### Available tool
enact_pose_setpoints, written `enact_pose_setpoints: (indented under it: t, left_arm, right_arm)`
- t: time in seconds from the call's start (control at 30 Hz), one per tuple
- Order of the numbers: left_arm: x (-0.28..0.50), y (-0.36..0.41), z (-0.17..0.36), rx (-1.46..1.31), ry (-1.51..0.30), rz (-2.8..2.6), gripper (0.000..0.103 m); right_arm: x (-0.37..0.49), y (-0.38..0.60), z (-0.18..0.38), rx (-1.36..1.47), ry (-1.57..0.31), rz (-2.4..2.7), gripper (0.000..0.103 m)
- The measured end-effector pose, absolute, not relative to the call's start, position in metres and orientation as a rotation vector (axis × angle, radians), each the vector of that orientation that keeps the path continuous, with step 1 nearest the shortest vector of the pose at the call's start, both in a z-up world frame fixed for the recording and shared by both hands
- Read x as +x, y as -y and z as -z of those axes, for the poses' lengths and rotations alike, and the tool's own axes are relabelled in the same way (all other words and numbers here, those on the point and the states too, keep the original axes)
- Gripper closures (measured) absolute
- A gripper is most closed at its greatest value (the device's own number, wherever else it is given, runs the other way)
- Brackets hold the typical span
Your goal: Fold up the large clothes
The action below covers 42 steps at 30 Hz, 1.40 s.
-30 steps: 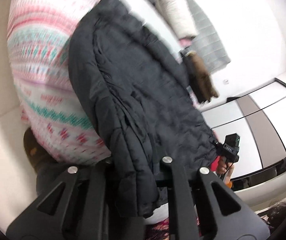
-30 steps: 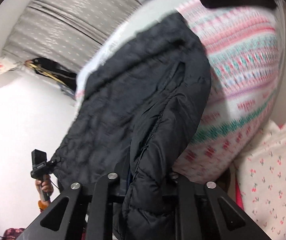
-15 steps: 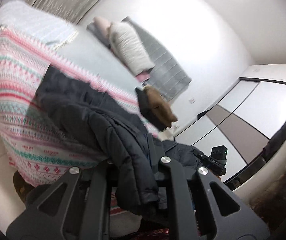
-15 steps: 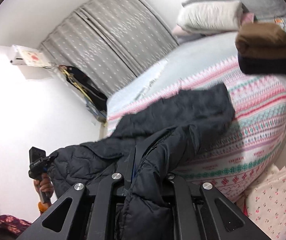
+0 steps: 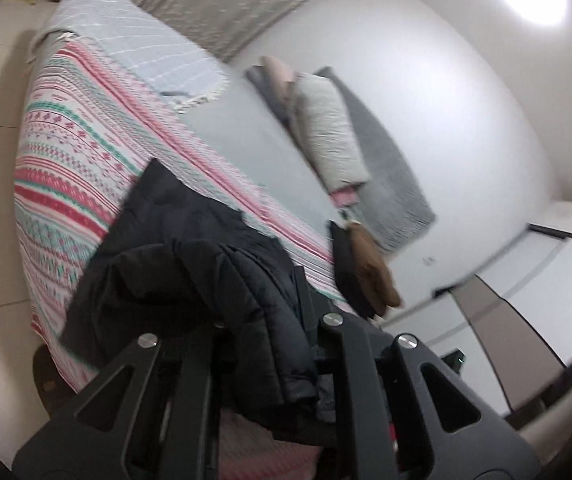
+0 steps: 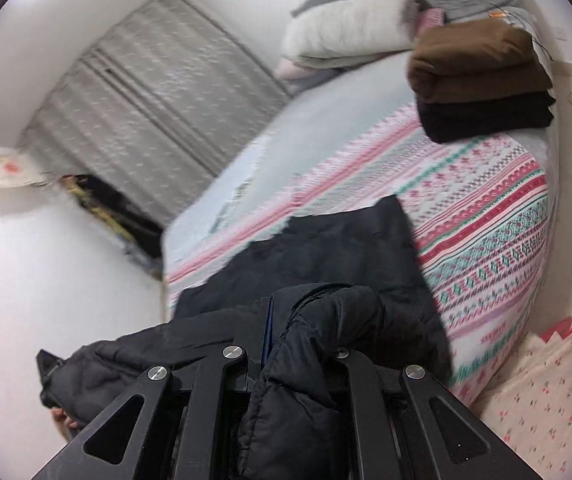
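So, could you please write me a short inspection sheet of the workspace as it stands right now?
Surface: bed with a patterned pink, red and green cover; a pale blue sheet further up.
Job's things: black padded jacket, one end lying on the bed, the near end lifted.
Clutter: folded brown and black stack; pillows at the head.
Grippers: left tool and right tool both shut on the jacket.
Cables: thin wires by the stack, blurred.
Surroundings: grey curtain, white walls, sliding wardrobe doors, floral cloth.
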<state>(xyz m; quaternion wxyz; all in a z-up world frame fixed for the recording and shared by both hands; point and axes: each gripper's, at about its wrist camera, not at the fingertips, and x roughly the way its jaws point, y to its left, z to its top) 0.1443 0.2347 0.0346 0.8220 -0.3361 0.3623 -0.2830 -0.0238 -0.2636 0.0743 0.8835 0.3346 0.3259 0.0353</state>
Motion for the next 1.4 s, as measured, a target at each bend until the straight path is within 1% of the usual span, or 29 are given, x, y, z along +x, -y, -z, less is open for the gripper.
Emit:
enact_pose_setpoints:
  t: [0.2,0.37,0.43,0.53,0.63,0.67,0.73,0.77,0.83,0.9,1.0,1.1,1.27,1.3,1.4]
  left_arm:
    - [0.217,-0.205,0.004,-0.652,-0.828,0.481,0.088]
    - [0.261,-0.187,0.044,-0.588,-0.89,0.422,0.087]
    - [0.272,-0.181,0.055,-0.565,-0.925,0.404,0.084]
    - [0.283,-0.173,0.073,-0.534,-0.961,0.39,0.084]
    - [0.276,-0.165,0.066,-0.461,-0.94,0.398,0.084]
    - [0.271,-0.164,0.061,-0.428,-0.936,0.399,0.081]
    - [0.265,-0.163,0.052,-0.39,-0.935,0.412,0.066]
    - [0.257,-0.164,0.044,-0.376,-0.926,0.431,0.062]
    - [0.24,-0.168,0.026,-0.334,-0.882,0.474,0.044]
    - [0.225,-0.168,0.013,-0.275,-0.842,0.498,0.038]
    - [0.2,-0.164,-0.003,-0.136,-0.816,0.534,0.036]
    - [0.18,-0.154,-0.005,-0.021,-0.839,0.582,0.036]
    - [0.16,-0.132,0.01,0.097,-0.928,0.668,0.036]
    - [0.158,-0.126,0.015,0.12,-0.949,0.677,0.036]
    - [0.154,-0.107,0.027,0.196,-0.979,0.7,0.036]
  right_arm:
    - [0.047,0.276,-0.03,0.691,-0.798,0.05,0.092]
    - [0.084,0.288,0.017,0.721,-0.904,0.088,0.091]
    - [0.095,0.292,0.034,0.735,-0.944,0.097,0.091]
    - [0.105,0.291,0.046,0.724,-0.977,0.096,0.09]
    - [0.108,0.284,0.046,0.666,-0.994,0.095,0.086]
    - [0.107,0.28,0.041,0.617,-0.998,0.095,0.086]
    - [0.105,0.274,0.033,0.557,-1.003,0.092,0.083]
    - [0.1,0.272,0.028,0.533,-1.004,0.085,0.081]
    - [0.087,0.269,0.015,0.508,-0.997,0.06,0.074]
    - [0.073,0.265,0.003,0.483,-0.982,0.033,0.063]
    - [0.051,0.252,-0.014,0.415,-0.951,0.012,0.055]
    - [0.029,0.242,-0.025,0.355,-0.925,0.014,0.044]
    - [0.003,0.226,-0.038,0.306,-0.888,-0.012,0.035]
    - [0.0,0.221,-0.038,0.293,-0.896,-0.028,0.033]
    - [0.0,0.202,-0.028,0.237,-0.973,-0.106,0.033]
